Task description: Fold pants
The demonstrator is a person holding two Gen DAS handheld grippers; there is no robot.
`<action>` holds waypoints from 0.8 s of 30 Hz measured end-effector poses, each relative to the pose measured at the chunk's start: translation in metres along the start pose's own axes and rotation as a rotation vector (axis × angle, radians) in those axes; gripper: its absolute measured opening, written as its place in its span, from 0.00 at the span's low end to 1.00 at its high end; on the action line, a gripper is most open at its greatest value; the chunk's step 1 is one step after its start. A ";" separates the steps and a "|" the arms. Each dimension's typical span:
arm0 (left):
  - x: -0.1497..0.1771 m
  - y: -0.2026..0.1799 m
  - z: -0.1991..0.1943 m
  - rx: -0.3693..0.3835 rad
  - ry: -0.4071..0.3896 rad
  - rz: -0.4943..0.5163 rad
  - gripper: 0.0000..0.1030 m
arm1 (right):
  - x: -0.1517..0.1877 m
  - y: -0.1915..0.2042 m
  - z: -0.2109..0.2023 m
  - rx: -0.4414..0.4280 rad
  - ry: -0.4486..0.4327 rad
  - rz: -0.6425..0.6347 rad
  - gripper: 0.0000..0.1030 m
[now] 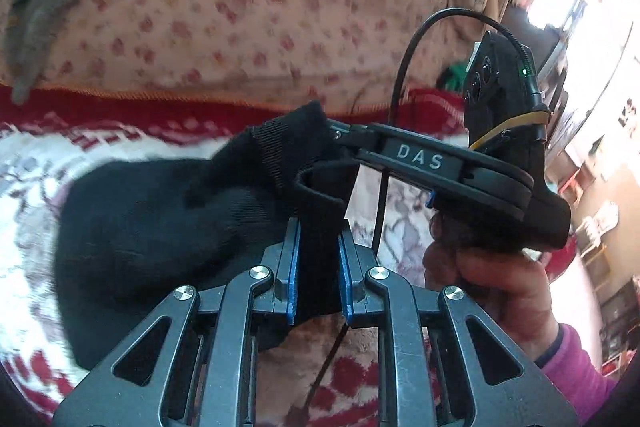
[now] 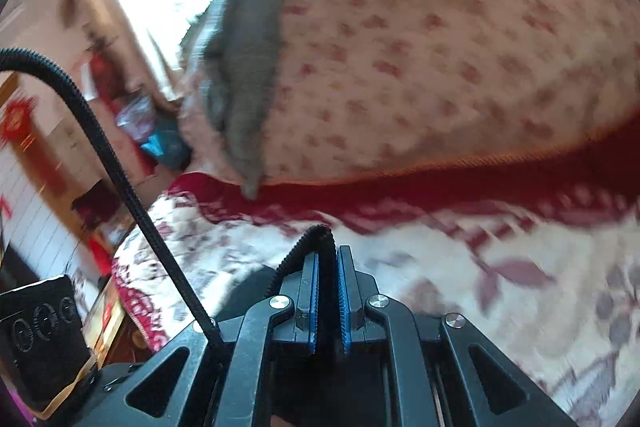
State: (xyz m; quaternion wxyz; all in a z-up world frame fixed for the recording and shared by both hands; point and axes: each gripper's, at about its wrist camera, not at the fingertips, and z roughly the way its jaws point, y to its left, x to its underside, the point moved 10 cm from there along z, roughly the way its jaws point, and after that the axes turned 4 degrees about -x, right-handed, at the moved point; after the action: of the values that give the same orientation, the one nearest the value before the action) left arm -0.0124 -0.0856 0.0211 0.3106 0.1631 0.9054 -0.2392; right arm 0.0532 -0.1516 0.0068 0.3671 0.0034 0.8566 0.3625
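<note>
Left wrist view: left gripper point(image 1: 318, 233) clamped on black knit pants point(image 1: 160, 227), bulk bunched toward 9 o'clock over white-and-red patterned bedspread point(image 1: 32, 163); right gripper point(image 1: 340, 139), held by right hand point(image 1: 492, 279), enters from 3 o'clock, nipping ribbed edge; right wrist view: right gripper point(image 2: 328, 259) closed on ribbed edge point(image 2: 320, 233); floral pink quilt point(image 2: 440, 47) at 12 o'clock.
</note>
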 end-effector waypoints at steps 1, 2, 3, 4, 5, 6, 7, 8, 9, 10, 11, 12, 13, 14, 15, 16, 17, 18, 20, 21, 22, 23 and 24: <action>0.003 -0.002 0.008 -0.003 0.018 0.006 0.15 | 0.008 -0.016 0.002 0.015 0.016 0.036 0.08; 0.007 -0.003 0.020 -0.014 0.040 0.012 0.15 | 0.014 -0.030 0.004 0.035 0.022 0.066 0.08; 0.010 -0.004 0.024 -0.022 0.048 0.019 0.15 | 0.018 -0.039 0.003 0.053 0.024 0.088 0.08; 0.011 -0.004 0.025 -0.027 0.050 0.026 0.15 | 0.021 -0.047 0.001 0.066 0.022 0.102 0.11; 0.011 -0.005 0.024 -0.022 0.044 0.029 0.15 | 0.023 -0.052 -0.004 0.066 0.009 0.114 0.16; 0.009 -0.004 0.020 -0.012 0.036 0.024 0.18 | 0.023 -0.052 -0.008 0.059 0.000 0.118 0.20; 0.008 -0.004 0.017 -0.002 0.037 0.020 0.21 | 0.023 -0.052 -0.013 0.056 -0.007 0.117 0.31; 0.006 -0.005 0.013 0.022 0.048 0.016 0.29 | 0.023 -0.052 -0.018 0.067 -0.013 0.115 0.43; 0.006 -0.008 0.007 0.057 0.057 0.013 0.35 | 0.023 -0.054 -0.025 0.088 -0.017 0.117 0.46; 0.006 -0.011 0.000 0.078 0.052 0.016 0.37 | 0.022 -0.056 -0.032 0.105 -0.023 0.126 0.46; 0.003 -0.013 -0.007 0.093 0.038 0.024 0.41 | 0.022 -0.054 -0.036 0.105 -0.028 0.135 0.46; 0.002 -0.017 -0.015 0.111 0.024 0.043 0.46 | 0.022 -0.054 -0.041 0.098 -0.035 0.142 0.46; 0.002 -0.020 -0.022 0.122 0.019 0.059 0.47 | 0.023 -0.053 -0.049 0.091 -0.042 0.149 0.46; 0.002 -0.023 -0.031 0.131 0.012 0.079 0.47 | 0.024 -0.050 -0.055 0.085 -0.043 0.157 0.46; 0.001 -0.023 -0.039 0.134 0.003 0.089 0.47 | 0.025 -0.048 -0.058 0.077 -0.041 0.161 0.46; 0.002 -0.022 -0.044 0.134 -0.005 0.095 0.47 | 0.026 -0.044 -0.062 0.059 -0.039 0.165 0.48; 0.003 -0.018 -0.051 0.127 -0.016 0.102 0.47 | 0.027 -0.038 -0.062 0.037 -0.033 0.169 0.52; 0.004 -0.009 -0.057 0.104 -0.026 0.108 0.47 | 0.029 -0.034 -0.063 0.019 -0.026 0.172 0.53; 0.007 0.010 -0.064 0.043 -0.038 0.109 0.47 | 0.036 -0.025 -0.060 -0.009 0.004 0.174 0.53; 0.007 0.025 -0.066 0.001 -0.045 0.103 0.47 | 0.039 -0.021 -0.057 -0.015 0.018 0.169 0.53; 0.007 0.037 -0.066 -0.028 -0.047 0.092 0.47 | 0.043 -0.017 -0.052 -0.019 0.035 0.162 0.53; 0.008 0.052 -0.066 -0.061 -0.045 0.071 0.47 | 0.045 -0.015 -0.047 -0.017 0.046 0.159 0.53; 0.009 0.069 -0.066 -0.095 -0.038 0.036 0.47 | 0.049 -0.012 -0.039 -0.012 0.066 0.153 0.53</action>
State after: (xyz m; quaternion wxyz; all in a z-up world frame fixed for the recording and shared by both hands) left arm -0.0204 0.0082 0.0380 0.3394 0.1600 0.9065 -0.1936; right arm -0.0045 -0.1712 -0.0128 0.3098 0.0549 0.8633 0.3945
